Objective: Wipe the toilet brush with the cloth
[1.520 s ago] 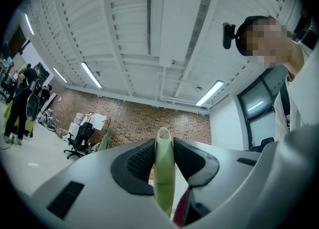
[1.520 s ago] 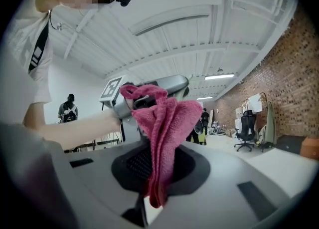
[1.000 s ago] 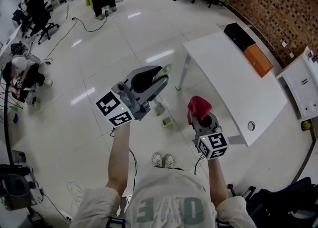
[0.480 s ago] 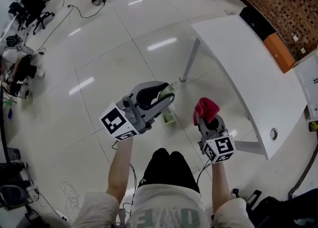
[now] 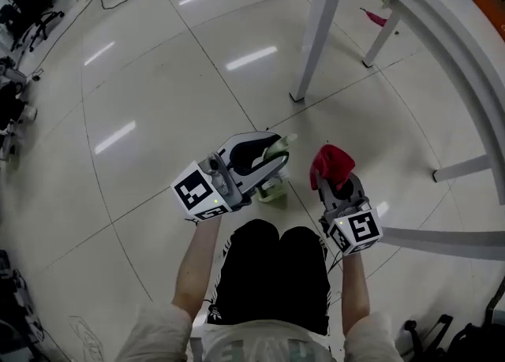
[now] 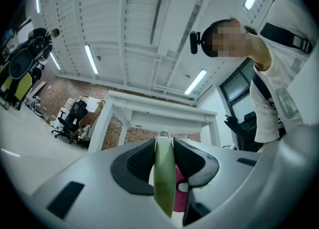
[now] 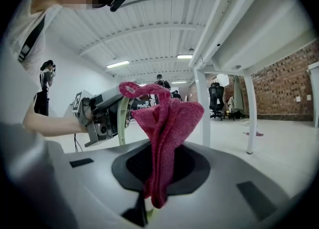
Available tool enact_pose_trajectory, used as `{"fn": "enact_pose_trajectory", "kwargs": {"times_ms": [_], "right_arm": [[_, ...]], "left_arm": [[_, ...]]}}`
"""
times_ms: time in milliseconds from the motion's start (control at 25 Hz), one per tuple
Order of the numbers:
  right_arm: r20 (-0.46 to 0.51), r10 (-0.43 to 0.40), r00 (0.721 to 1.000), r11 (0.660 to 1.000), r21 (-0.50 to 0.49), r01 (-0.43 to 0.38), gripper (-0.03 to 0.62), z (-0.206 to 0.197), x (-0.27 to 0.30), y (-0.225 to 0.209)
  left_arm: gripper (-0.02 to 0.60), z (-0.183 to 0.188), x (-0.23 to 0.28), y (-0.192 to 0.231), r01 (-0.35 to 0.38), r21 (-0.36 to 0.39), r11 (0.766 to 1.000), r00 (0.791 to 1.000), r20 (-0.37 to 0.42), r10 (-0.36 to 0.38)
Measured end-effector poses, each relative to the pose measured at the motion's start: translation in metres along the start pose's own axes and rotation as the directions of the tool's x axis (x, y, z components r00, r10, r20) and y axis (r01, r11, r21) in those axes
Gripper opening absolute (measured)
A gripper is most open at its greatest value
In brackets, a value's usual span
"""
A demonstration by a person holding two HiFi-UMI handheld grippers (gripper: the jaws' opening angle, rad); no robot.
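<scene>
Left gripper view is showing the toilet brush, its pale green handle standing pinched between the narrowed jaws of the left gripper. Just beside it, the right gripper is clamping the bunched red cloth, which is sticking up out of its jaws. Both grippers are hanging low over the glossy tiled floor, near a white table leg.

Both forearms reach forward, left gripper beside right gripper, jaws seemingly clamped tight.
</scene>
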State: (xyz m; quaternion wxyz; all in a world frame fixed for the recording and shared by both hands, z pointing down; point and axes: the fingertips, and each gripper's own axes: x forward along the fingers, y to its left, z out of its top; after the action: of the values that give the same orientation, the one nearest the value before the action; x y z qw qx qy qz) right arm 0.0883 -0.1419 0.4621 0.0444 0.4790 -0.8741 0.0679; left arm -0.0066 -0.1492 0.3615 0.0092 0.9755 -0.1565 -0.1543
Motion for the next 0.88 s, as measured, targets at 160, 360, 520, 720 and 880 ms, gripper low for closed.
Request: {"fn": "enact_pose_trajectory", "kwargs": {"times_ms": [160, 360, 520, 720, 880], "right_arm": [[-0.004, -0.021, 1.0, 0.999, 0.03, 0.021, 0.031, -0.028, -0.009, -0.004], [-0.049, -0.05, 0.998, 0.996, 0.068, 0.054, 0.031, -0.053, -0.023, -0.015], [-0.063, -0.049, 0.997, 0.995, 0.084, 0.054, 0.031, -0.065, -0.018, -0.018], [-0.068, -0.035, 0.997, 0.995, 0.091, 0.041, 0.031, -0.074, -0.011, -0.018], [-0.053, -0.02, 0.998, 0.995, 0.098, 0.025, 0.031, -0.073, -0.004, -0.018]], "left_arm": [[0.121, -0.042, -0.004, 0.0, 0.003, -0.024, 1.0, 0.999, -0.045, -0.004], [0.121, -0.083, -0.004, 0.005, -0.023, -0.038, 0.999, 0.993, -0.114, 0.018], [0.121, -0.115, -0.012, 0.015, -0.072, -0.069, 0.995, 0.988, -0.14, 0.061], [0.123, -0.121, -0.014, 0.015, -0.074, -0.102, 0.992, 0.992, -0.109, 0.063], [0.146, -0.103, -0.018, 0.025, -0.143, -0.106, 0.984, 0.99, -0.039, 0.139]]}}
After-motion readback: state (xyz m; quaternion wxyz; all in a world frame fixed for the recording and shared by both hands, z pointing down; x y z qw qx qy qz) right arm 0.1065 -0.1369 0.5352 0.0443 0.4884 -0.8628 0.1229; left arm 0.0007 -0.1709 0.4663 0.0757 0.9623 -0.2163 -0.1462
